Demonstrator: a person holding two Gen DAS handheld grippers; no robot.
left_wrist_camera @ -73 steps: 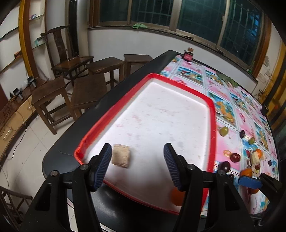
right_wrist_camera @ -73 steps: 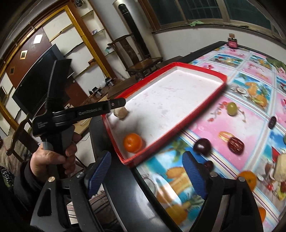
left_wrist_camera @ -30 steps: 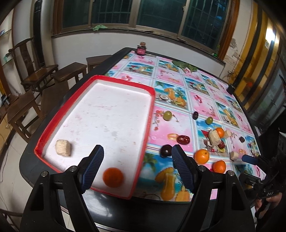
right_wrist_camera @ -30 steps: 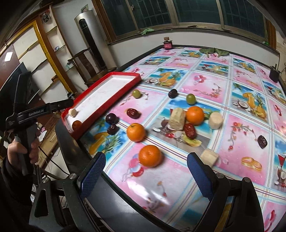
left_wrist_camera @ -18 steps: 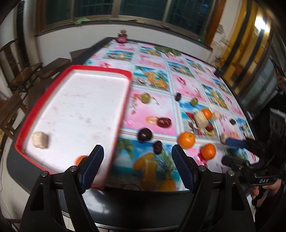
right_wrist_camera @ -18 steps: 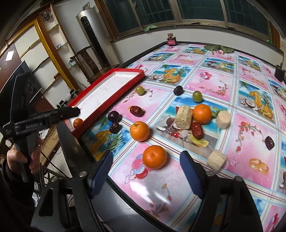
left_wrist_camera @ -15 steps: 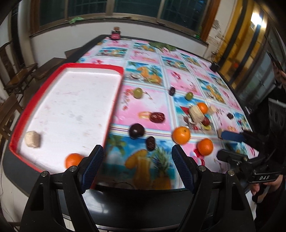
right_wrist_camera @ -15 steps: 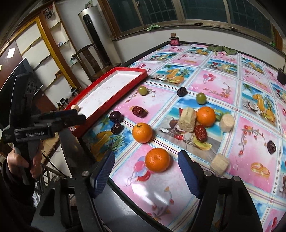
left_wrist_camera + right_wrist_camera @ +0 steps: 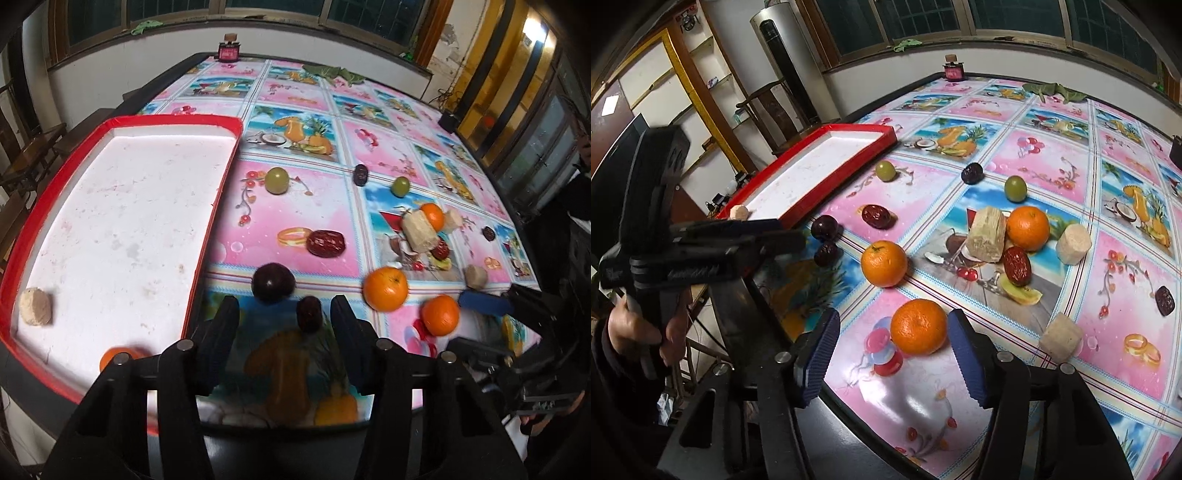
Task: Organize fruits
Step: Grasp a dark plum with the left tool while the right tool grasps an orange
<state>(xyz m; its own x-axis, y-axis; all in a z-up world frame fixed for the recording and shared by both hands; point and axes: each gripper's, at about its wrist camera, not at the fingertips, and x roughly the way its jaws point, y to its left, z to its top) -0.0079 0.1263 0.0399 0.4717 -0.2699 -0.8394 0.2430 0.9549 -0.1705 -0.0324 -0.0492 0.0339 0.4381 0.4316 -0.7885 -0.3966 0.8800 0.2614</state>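
My left gripper [image 9: 285,325] hovers low over the fruit-print tablecloth, just right of the red tray [image 9: 216,192]. Its jaws are closing with a small dark date [image 9: 309,314] between the fingers, untouched by the pads. A dark plum [image 9: 273,282] lies just beyond. The tray holds a beige chunk [image 9: 35,306] and an orange [image 9: 110,356]. My right gripper [image 9: 892,354] is closing around the nearest orange [image 9: 918,326]; a gap shows at the left pad. The left gripper [image 9: 786,234] also shows in the right wrist view, above the date [image 9: 826,254].
Two more oranges [image 9: 884,263] [image 9: 1028,228], green grapes [image 9: 885,171], red dates [image 9: 1017,266] and beige chunks [image 9: 986,234] lie scattered mid-table. A small jar [image 9: 954,70] stands at the far edge. The black table edge [image 9: 764,332] runs close under both grippers.
The left gripper swung right from over the tray to the tablecloth, sank toward the dark date and narrowed its jaws. The right gripper's jaws narrowed around the nearest orange.
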